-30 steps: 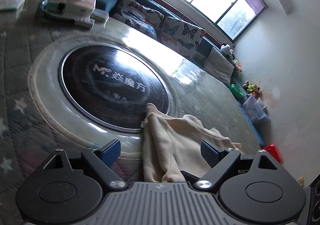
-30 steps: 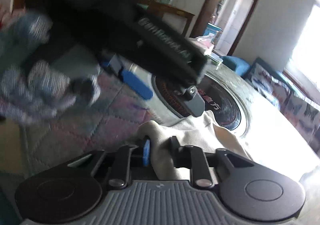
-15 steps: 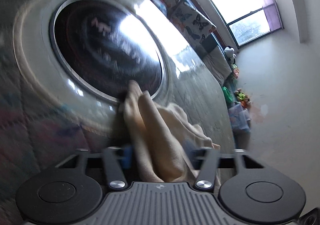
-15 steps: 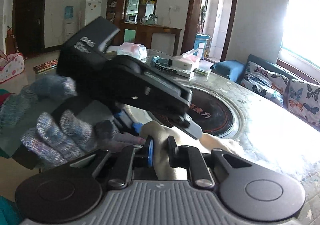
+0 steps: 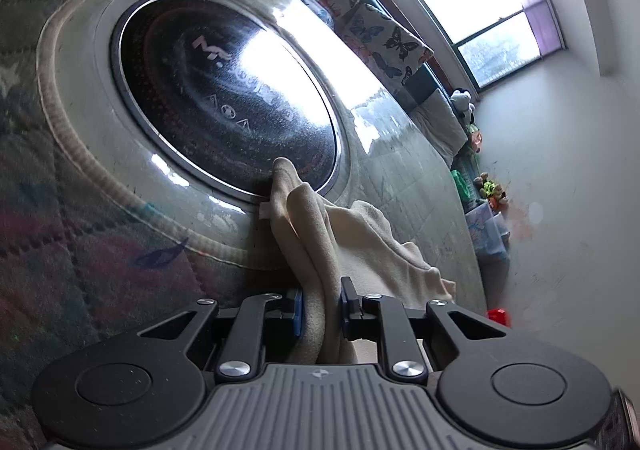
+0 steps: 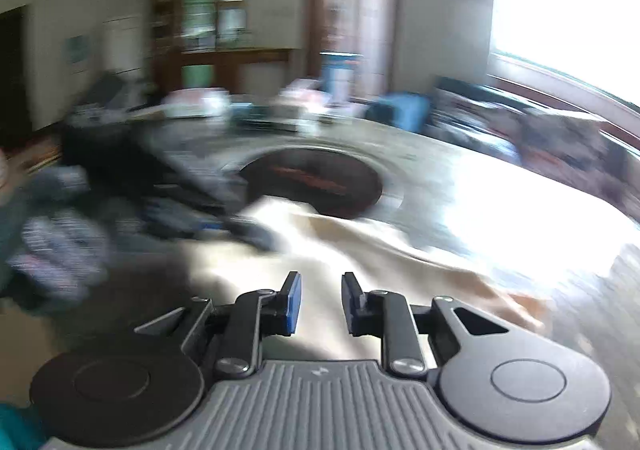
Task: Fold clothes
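The cream-coloured soft fleecy garment (image 5: 352, 246) is lying bunched up on the counter (image 5: 416, 177), which looks like glossy grey marbled stone with a big round black glass hob plate (image 5: 224, 97) sunk into it inside a pale raised ring. One corner of the cloth pokes up over the edge of that black plate, and the rest spreads out in loose wrinkly folds toward the right. A quilted padded mat with pinkish and grey patches and little stars (image 5: 80, 250) covers the near-left part of the counter. The left tongs (image 5: 320, 310) are closing, and a thick doubled-up fold of the cream cloth sits squeezed between their blue-faced pads, so they're clamped on the fabric. The right tongs (image 6: 320, 302) are opening, with a clear gap between their blue pads and nothing pinched in there; the cream garment (image 6: 360, 238) just lies on the counter past their tips. That right view is badly motion-blurred, but you can make out the other tool as a dark black shape and a speckled grey knit glove (image 6: 56, 246) on the left. Far side of the counter has some boxes and clutter, too smeared to identify. Against the wall there's a sofa with butterfly-print cushions (image 5: 376, 33) under a bright window.
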Demonstrator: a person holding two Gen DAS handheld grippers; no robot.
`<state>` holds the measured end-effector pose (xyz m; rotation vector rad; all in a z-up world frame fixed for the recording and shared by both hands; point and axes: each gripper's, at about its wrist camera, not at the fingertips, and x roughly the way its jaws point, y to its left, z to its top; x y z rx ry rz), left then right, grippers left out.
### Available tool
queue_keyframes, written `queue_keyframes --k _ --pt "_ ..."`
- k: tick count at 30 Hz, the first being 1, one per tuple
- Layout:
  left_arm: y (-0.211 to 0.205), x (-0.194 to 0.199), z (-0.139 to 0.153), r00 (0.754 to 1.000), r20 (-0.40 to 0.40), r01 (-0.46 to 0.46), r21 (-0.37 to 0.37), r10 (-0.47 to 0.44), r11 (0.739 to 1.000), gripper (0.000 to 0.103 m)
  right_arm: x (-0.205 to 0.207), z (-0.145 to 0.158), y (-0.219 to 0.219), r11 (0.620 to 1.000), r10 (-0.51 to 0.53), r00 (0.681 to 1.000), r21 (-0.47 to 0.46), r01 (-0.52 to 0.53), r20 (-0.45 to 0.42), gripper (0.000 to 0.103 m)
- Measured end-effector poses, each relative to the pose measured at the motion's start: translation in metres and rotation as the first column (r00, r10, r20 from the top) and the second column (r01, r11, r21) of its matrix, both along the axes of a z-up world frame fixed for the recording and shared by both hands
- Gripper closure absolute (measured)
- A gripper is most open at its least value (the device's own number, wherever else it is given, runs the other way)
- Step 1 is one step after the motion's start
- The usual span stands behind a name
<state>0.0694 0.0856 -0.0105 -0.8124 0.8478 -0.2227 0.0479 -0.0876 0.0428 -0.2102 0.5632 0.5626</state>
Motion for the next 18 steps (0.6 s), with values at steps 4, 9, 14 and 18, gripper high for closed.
queue_keyframes --k 4,9,14,18 --pt "-0.005 -0.003 0.002 1.0 0.015 0.011 0.045 -0.012 0.999 0.084 0.031 -0.008 -0.046 0.98 -0.2 0.979 0.011 0.2 -0.032 0.081" --pt "-0.011 -0.002 0.005 1.0 0.022 0.014 0.078 -0.016 0.997 0.084 0.061 -0.027 -0.095 0.933 -0.33 0.934 0.103 0.345 -0.138 0.07" --pt "-0.018 0.0 0.012 0.999 0.042 0.023 0.124 -0.028 0.992 0.084 0.074 -0.043 -0.109 0.914 -0.344 0.92 0.155 0.374 -0.189 0.066" --pt "-0.025 0.0 0.023 0.996 0.075 0.037 0.178 -0.051 0.983 0.086 0.067 -0.041 -0.108 0.92 -0.331 0.928 0.162 0.358 -0.171 0.09"
